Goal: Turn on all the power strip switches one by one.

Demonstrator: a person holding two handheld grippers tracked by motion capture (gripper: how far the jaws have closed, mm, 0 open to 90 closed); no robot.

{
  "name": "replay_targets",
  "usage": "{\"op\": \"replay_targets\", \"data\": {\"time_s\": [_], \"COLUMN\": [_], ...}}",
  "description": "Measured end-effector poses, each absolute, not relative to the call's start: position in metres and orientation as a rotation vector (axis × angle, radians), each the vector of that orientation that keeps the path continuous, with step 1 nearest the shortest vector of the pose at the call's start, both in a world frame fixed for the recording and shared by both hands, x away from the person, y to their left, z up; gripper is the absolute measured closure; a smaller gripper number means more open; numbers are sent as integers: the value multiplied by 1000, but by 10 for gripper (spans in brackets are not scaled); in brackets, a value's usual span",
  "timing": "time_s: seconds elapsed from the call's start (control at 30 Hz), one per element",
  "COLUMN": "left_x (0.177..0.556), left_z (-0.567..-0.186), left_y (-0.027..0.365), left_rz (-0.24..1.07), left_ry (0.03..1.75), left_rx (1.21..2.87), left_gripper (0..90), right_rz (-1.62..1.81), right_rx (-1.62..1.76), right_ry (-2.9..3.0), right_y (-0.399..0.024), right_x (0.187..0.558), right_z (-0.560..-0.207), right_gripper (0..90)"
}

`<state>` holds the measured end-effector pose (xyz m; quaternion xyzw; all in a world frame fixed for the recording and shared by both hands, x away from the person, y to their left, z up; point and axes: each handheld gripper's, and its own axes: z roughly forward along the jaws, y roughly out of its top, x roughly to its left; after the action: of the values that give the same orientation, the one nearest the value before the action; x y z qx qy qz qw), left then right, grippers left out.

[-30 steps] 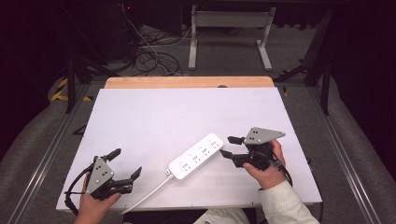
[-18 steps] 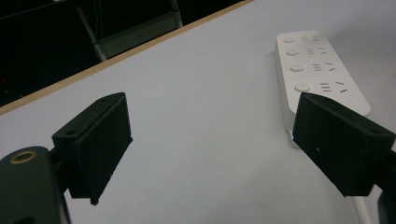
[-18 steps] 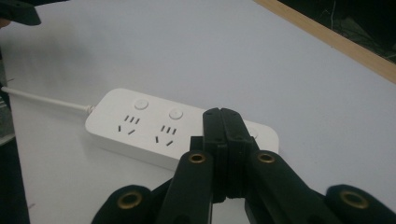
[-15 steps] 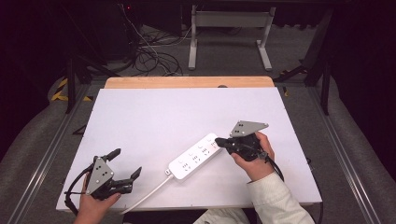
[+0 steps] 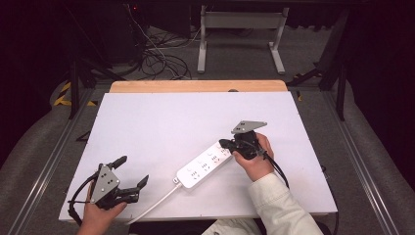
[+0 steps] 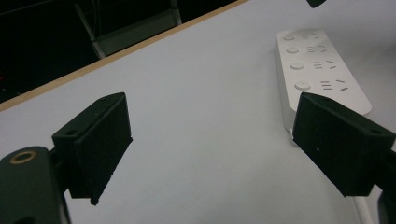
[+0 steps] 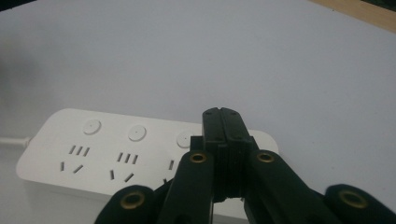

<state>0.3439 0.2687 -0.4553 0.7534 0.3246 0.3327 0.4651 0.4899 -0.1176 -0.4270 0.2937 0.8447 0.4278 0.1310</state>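
Power strip [image 5: 204, 165] on the white table [image 5: 161, 127], long axis running diagonally from near-left to far-right, with cord [image 5: 151, 206] leaving at the near-left end. Right gripper [image 5: 226, 144] clenched, nothing between the jaws, tip poised over the far-right end by the last round button [image 7: 184, 138]. Left gripper [image 5: 131, 177] spread wide and empty, well apart, off the cord end. Clearly nearer: right hand; probably a press straight down on that button.
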Motion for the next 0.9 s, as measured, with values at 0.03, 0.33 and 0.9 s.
{"op": "replay_targets", "data": {"time_s": [0.03, 0.33, 0.9], "left_x": [344, 344, 344], "left_z": [-455, -456, -455], "left_y": [269, 269, 270], "left_rz": [816, 812, 819], "left_ry": [798, 804, 807], "left_rx": [1848, 1843, 1842], "left_gripper": [118, 117, 118], "right_rz": [1235, 1163, 1099], "right_rx": [854, 856, 854], "right_ry": [2451, 2447, 2457], "right_y": [-116, -108, -99], "right_x": [491, 503, 511], "right_z": [-429, -444, -460], "right_gripper": [900, 900, 900]}}
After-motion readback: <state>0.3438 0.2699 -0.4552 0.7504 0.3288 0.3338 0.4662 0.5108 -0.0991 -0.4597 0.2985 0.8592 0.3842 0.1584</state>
